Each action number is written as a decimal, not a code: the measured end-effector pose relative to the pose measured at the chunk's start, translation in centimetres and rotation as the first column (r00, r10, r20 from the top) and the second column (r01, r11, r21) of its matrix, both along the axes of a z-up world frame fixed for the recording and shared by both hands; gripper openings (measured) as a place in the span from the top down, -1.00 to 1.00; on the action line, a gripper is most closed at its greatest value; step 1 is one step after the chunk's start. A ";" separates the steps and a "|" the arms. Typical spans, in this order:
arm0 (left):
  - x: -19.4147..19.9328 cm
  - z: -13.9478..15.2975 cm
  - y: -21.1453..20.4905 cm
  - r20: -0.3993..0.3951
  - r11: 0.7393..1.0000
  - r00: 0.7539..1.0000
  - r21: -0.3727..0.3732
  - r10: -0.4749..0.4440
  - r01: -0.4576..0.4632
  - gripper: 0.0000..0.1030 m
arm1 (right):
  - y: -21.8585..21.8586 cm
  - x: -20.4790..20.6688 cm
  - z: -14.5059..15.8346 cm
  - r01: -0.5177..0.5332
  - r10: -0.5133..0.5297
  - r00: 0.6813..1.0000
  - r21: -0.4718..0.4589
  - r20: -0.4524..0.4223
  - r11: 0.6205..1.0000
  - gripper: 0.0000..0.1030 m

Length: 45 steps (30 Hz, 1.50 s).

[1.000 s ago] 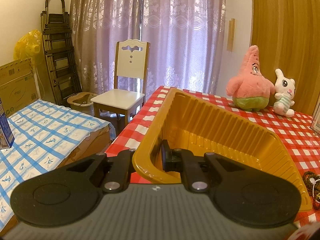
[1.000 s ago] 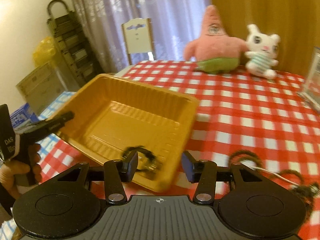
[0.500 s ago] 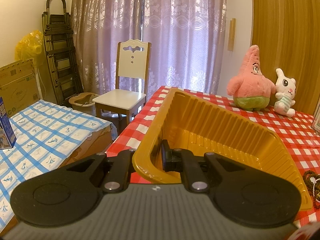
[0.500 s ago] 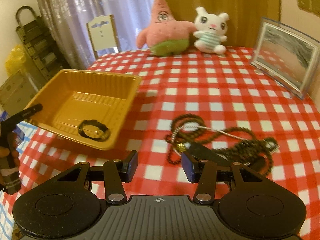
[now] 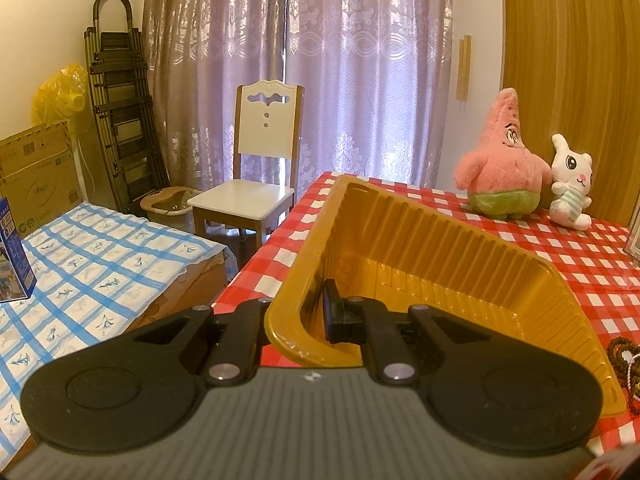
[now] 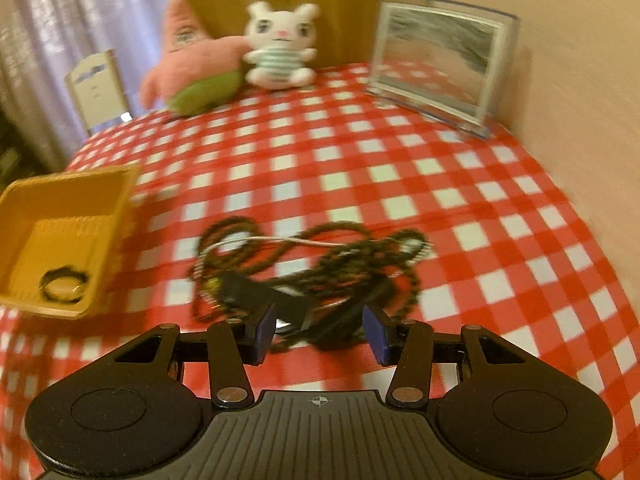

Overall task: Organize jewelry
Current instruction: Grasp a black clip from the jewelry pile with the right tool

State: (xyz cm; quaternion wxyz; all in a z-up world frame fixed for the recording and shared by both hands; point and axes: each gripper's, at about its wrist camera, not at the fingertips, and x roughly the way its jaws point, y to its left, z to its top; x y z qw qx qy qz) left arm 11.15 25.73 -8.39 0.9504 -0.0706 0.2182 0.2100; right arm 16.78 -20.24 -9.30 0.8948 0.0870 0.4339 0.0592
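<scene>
My left gripper (image 5: 298, 316) is shut on the near rim of a yellow plastic tray (image 5: 432, 256) and holds it tilted over the table's left edge. The tray also shows in the right wrist view (image 6: 64, 216), with a dark bracelet (image 6: 64, 286) lying in its near corner. My right gripper (image 6: 320, 338) is open and empty, just above a tangled pile of dark beaded necklaces (image 6: 320, 260) with a thin silver chain (image 6: 256, 242) on the red checked tablecloth (image 6: 400, 168). Part of the beads shows at the right edge of the left wrist view (image 5: 622, 354).
A pink starfish plush (image 6: 188, 64) and a white bunny plush (image 6: 280, 46) sit at the table's far edge, a clear picture frame (image 6: 440, 64) at the far right. Left of the table are a white chair (image 5: 256, 184) and a blue checked bed (image 5: 88, 248).
My right gripper has swung right, away from the tray and the bracelet lying in it, to over the necklace pile. My left gripper keeps its hold on the tray.
</scene>
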 end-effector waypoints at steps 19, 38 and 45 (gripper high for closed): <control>-0.2 -0.2 0.0 -0.003 1.000 1.000 0.006 0.001 -0.001 0.79 | -0.1 2.6 -2.5 0.065 -0.067 0.997 -0.043 -0.041 0.997 0.24; -0.2 -0.4 0.1 -0.008 1.000 1.000 0.009 0.002 -0.002 0.79 | -2.5 1.2 -3.1 -0.114 0.110 0.993 -0.116 -0.039 0.987 0.58; -0.2 -0.6 0.1 -0.009 1.000 1.000 0.011 0.001 -0.001 0.79 | -1.6 1.6 -3.1 -0.129 0.128 0.992 -0.120 -0.010 0.984 0.58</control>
